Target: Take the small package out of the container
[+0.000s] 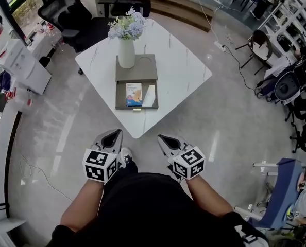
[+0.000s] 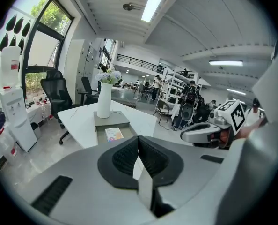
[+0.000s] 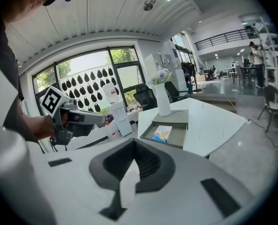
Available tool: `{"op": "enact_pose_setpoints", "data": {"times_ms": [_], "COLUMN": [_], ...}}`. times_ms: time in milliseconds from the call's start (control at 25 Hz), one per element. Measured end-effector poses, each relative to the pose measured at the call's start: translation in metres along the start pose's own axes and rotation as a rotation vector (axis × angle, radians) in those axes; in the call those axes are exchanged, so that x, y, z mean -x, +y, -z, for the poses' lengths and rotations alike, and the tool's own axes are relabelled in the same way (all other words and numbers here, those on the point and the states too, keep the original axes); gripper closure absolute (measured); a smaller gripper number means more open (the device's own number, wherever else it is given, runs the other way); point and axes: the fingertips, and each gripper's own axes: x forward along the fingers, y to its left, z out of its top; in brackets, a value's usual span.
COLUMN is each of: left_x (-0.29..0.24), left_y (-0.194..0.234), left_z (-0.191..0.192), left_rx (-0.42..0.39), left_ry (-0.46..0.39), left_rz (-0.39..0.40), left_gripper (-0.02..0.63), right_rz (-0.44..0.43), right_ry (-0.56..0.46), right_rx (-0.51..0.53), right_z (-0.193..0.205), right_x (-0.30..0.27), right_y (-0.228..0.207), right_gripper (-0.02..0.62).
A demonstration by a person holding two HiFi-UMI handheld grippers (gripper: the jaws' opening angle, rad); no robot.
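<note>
Left gripper (image 1: pixel 113 135) has its jaws pressed together with nothing between them. The right gripper (image 1: pixel 164 139) at its 3 o'clock is likewise closed and empty. Both point toward the near corner of the white table (image 1: pixel 184 71) without touching it. At 12 o'clock from them the small package (image 1: pixel 134 94) lies flat in the near half of the grey container (image 1: pixel 145 72), on its 9 o'clock side. A vase (image 1: pixel 126 53) of flowers stands at the package's 12 o'clock.
</note>
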Motion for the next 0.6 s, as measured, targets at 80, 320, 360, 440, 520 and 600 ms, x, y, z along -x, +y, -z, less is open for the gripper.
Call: {"op": "enact_pose_setpoints", "data": {"times_ms": [80, 320, 360, 440, 520, 600], "left_x": [-0.005, -0.025, -0.028, -0.035, -0.042, -0.049], "left_y": [0.012, 0.056, 0.063, 0.075, 0.085, 0.095], "left_z": [-0.011, -0.035, -0.038, -0.046, -0.053, -0.055], "left_rx": [-0.001, -0.013, -0.012, -0.013, -0.02, -0.024], "left_ry": [-0.007, -0.022, -0.023, -0.028, -0.031, -0.028], "left_rz": [0.018, 0.048, 0.051, 0.06, 0.073, 0.085], "left_gripper": [0.603, 0.603, 0.603, 0.603, 0.603, 0.603], "right_rz": [0.014, 0.049, 0.054, 0.065, 0.081, 0.098], "right_ry": [0.015, 0.022, 0.021, 0.02, 0.018, 0.019], "right_rx": [-0.003, 0.0, 0.0, 0.002, 0.001, -0.005], "right_z": [-0.005, -0.032, -0.036, -0.044, -0.049, -0.052], "right_x": [-0.011, -0.052, -0.057, -0.066, -0.074, -0.083], "right_y": [-0.003, -0.012, -0.014, -0.017, -0.021, -0.025], "right_gripper": [0.595, 0.595, 0.595, 0.594, 0.595, 0.595]}}
